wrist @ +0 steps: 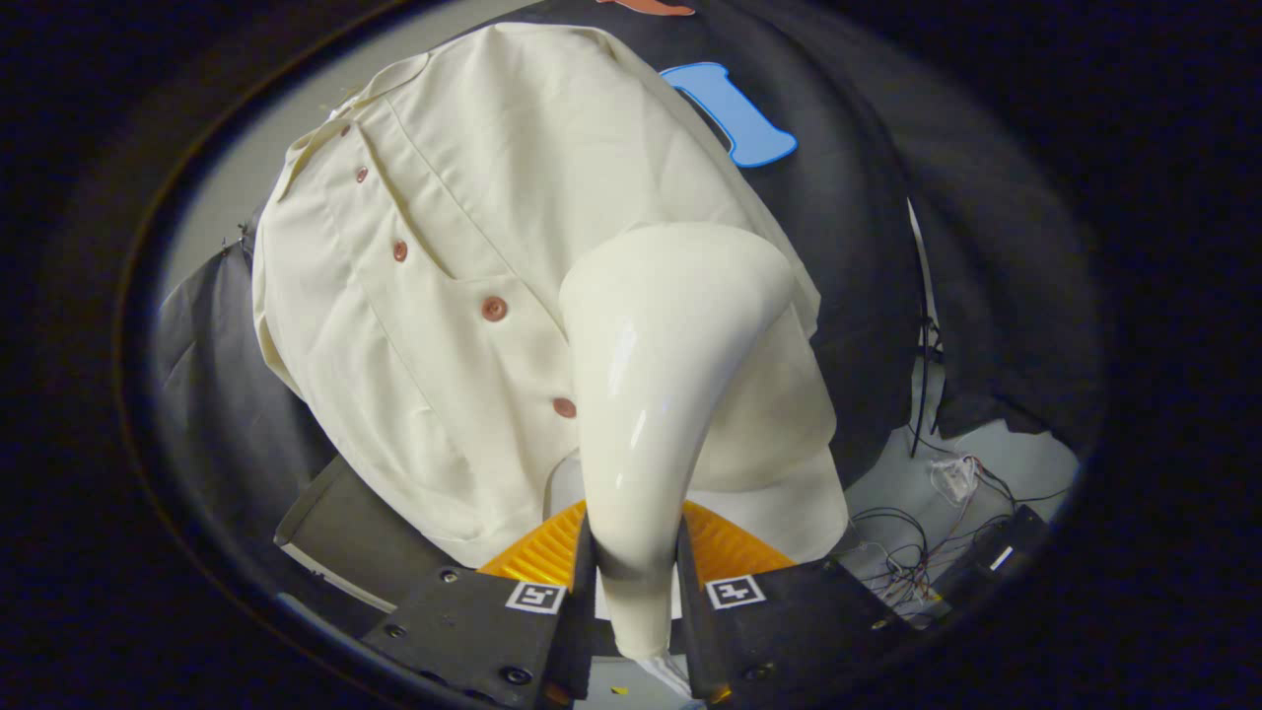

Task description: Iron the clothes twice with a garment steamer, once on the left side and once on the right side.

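Against the hanging shirt, jaws clench the steamer between them.

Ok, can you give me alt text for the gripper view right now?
The hand-held gripper is shut on a white garment steamer, its wide head against the right side of a cream button-front shirt. The shirt hangs before black cloth; loose wires lie lower right.

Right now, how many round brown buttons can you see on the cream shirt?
5, down the placket: near the collar, then, and lowest beside the glossy white steamer head. More may be hidden.
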`<state>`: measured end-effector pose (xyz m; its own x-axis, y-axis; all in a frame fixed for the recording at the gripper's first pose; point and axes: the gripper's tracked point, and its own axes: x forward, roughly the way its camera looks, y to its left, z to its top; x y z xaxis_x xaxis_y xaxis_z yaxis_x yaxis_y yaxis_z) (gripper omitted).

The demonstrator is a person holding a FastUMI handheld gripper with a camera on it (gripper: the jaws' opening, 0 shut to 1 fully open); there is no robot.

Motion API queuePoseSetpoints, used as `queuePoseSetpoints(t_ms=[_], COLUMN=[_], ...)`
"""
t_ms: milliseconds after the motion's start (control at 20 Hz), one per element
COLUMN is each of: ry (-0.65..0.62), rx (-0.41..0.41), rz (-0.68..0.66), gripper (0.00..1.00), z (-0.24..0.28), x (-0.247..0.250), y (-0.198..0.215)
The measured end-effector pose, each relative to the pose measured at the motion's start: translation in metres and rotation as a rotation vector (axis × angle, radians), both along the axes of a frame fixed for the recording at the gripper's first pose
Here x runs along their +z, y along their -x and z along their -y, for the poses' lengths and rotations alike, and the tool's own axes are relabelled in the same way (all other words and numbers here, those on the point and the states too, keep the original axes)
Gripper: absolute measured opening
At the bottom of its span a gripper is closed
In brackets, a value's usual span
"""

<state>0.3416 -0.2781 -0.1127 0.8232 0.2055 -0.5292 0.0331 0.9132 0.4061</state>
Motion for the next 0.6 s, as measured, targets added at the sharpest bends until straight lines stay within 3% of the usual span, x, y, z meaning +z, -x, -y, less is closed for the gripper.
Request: queuePoseSetpoints(t_ms=[600], ry=[-0.067], rx=[-0.067], rz=[-0.070], gripper=[0.38], z=[0.015], x=[-0.062], y=[0.039])
